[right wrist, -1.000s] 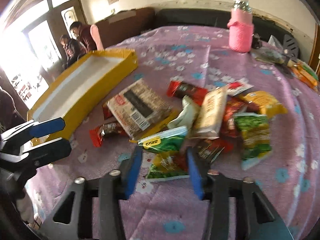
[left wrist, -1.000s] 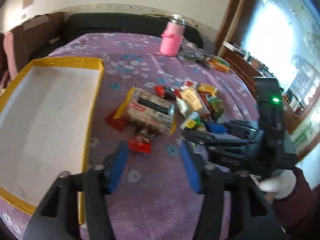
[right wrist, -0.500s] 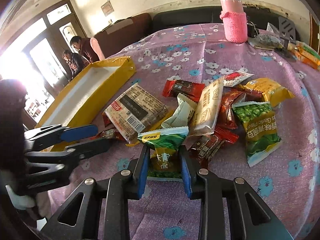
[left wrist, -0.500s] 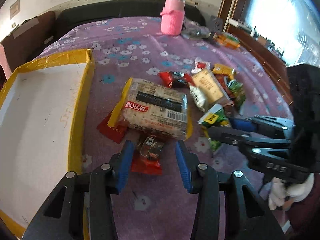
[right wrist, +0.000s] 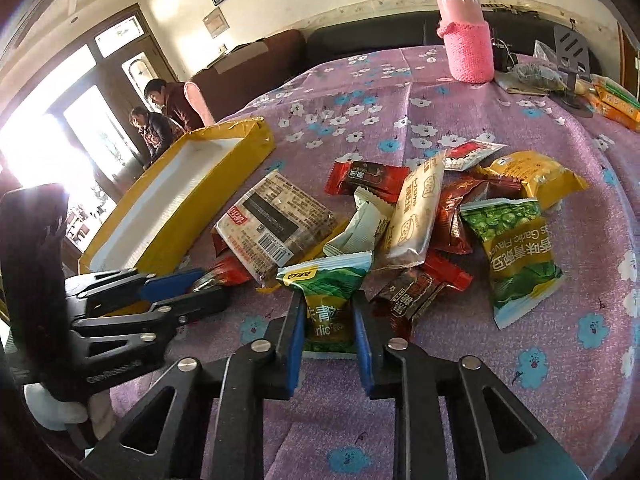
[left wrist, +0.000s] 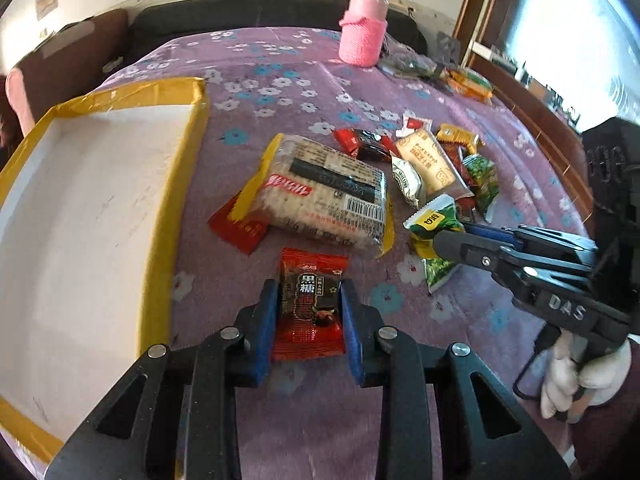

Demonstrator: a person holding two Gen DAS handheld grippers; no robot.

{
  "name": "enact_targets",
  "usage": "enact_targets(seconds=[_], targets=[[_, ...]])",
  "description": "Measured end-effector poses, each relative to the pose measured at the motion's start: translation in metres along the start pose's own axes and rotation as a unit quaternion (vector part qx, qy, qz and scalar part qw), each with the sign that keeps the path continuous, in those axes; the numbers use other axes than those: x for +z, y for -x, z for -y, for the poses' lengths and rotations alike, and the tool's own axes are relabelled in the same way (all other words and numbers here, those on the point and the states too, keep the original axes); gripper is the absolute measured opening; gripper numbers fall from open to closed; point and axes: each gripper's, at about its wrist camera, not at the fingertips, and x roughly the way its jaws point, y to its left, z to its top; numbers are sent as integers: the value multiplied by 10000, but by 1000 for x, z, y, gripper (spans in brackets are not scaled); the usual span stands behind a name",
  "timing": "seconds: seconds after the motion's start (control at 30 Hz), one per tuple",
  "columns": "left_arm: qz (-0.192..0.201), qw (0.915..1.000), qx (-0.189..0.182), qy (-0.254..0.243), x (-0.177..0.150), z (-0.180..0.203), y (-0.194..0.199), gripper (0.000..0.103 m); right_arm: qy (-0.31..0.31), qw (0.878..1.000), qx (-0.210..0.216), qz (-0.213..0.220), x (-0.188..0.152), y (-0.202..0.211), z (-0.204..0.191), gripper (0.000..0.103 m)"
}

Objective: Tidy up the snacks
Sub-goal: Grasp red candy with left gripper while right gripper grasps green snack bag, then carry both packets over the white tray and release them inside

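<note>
My left gripper [left wrist: 308, 300] is shut on a red and black candy packet [left wrist: 310, 304] that lies on the purple cloth. My right gripper [right wrist: 328, 320] is shut on a green pea snack bag [right wrist: 326, 300]; it also shows in the left wrist view [left wrist: 434, 240]. A pile of snack packets [right wrist: 420, 216] lies beyond, with a large clear cracker pack [left wrist: 324, 194] at its left. A yellow-rimmed box with a white inside [left wrist: 80, 216] stands to the left. In the right wrist view the left gripper [right wrist: 192, 288] is at the left.
A pink bottle [left wrist: 364, 30] stands at the back of the table. More packets [left wrist: 468, 80] lie at the back right by the table edge. Two people [right wrist: 160, 116] stand by a bright door far left.
Both grippers have moved forward and down and closed: the left on the red candy packet, the right on the green pea bag.
</note>
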Motion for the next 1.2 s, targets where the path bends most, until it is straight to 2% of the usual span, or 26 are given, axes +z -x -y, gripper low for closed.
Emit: enact_targets(seconds=[0.37, 0.5, 0.63, 0.9, 1.2], targets=[[595, 9965, -249, 537, -11, -31, 55, 28, 0, 10000, 34, 74, -8, 30, -20, 19], [829, 9931, -126, 825, -14, -55, 74, 28, 170, 9997, 116, 130, -2, 42, -42, 18], [963, 9889, 194, 1112, -21, -88, 87, 28, 316, 9987, 375, 145, 10, 44, -70, 18], [913, 9811, 817, 1498, -31, -149, 92, 28, 523, 9933, 1002, -224, 34, 6, -137, 18], [807, 9745, 1081, 1790, -32, -194, 84, 28, 664, 9875, 1141, -864, 40, -72, -194, 18]])
